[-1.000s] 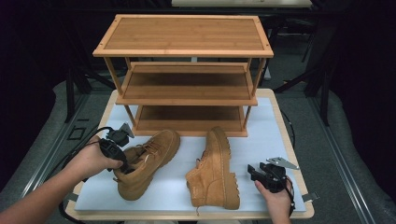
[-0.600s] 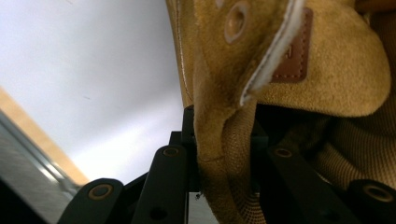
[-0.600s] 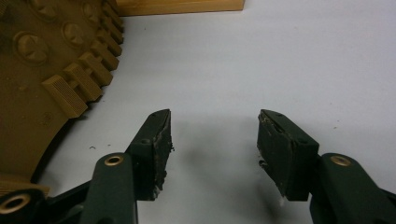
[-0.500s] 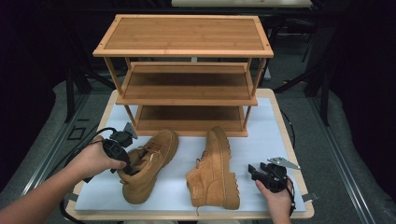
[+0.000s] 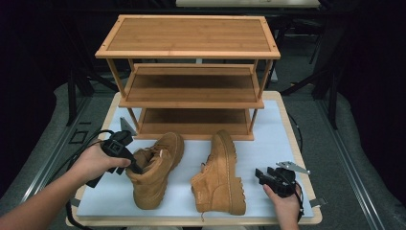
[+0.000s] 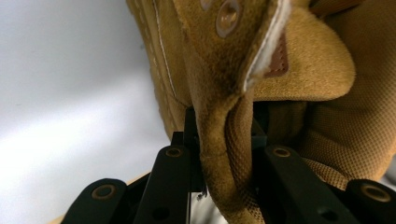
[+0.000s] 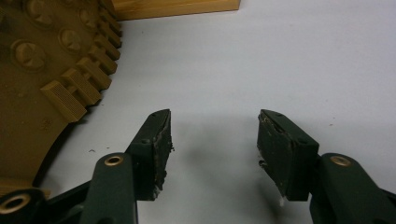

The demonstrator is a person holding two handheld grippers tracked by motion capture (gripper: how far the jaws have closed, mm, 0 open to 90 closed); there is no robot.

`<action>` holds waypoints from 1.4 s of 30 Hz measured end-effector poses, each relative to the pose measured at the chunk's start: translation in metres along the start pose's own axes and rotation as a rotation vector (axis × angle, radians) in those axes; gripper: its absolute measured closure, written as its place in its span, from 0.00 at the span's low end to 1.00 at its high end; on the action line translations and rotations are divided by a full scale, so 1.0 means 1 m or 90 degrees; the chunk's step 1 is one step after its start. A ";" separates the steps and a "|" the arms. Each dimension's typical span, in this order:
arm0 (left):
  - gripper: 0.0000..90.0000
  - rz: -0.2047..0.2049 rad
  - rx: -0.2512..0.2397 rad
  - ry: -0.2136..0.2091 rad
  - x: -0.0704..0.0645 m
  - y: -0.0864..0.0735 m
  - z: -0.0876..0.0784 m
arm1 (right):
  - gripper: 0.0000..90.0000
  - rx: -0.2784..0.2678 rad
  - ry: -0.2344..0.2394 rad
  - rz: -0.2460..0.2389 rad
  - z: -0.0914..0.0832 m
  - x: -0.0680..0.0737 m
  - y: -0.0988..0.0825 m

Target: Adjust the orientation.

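Observation:
Two tan suede boots lie on the white mat (image 5: 273,139). The left boot (image 5: 155,167) leans on its side, toe toward the rack. My left gripper (image 5: 135,167) has just been closing on its collar. In the left gripper view the jaws (image 6: 224,126) pinch the folded collar wall (image 6: 219,88) from both sides. The right boot (image 5: 222,175) lies with its lugged sole (image 7: 42,79) facing my right gripper (image 5: 261,176). That gripper (image 7: 214,140) hovers open just right of the sole, with only bare mat between its pads.
A three-tier bamboo shoe rack (image 5: 191,72) stands at the back of the table, and its foot (image 7: 173,5) also appears in the right gripper view. Bare mat (image 7: 289,56) lies right of the right boot. Cables trail off the table's left edge (image 5: 72,153).
The left hand has nudged slightly toward the boot's collar and the left boot has shifted a little with it. The right hand and the right boot have stayed put.

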State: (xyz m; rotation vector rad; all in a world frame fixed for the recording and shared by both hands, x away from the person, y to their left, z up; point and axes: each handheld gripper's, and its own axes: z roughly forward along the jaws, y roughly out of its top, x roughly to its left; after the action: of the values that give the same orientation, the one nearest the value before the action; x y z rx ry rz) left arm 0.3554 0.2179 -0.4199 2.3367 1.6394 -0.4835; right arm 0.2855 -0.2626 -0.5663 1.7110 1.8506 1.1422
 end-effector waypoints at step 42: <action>0.87 -0.084 -0.149 -0.226 0.004 -0.046 -0.120 | 0.49 -0.007 0.010 0.050 -0.002 -0.008 -0.001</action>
State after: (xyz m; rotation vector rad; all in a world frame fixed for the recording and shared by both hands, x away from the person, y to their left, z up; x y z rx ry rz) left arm 0.3288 0.2834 -0.3120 1.8596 1.5875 -0.6510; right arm 0.2855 -0.2708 -0.5676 1.7870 1.7973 1.1968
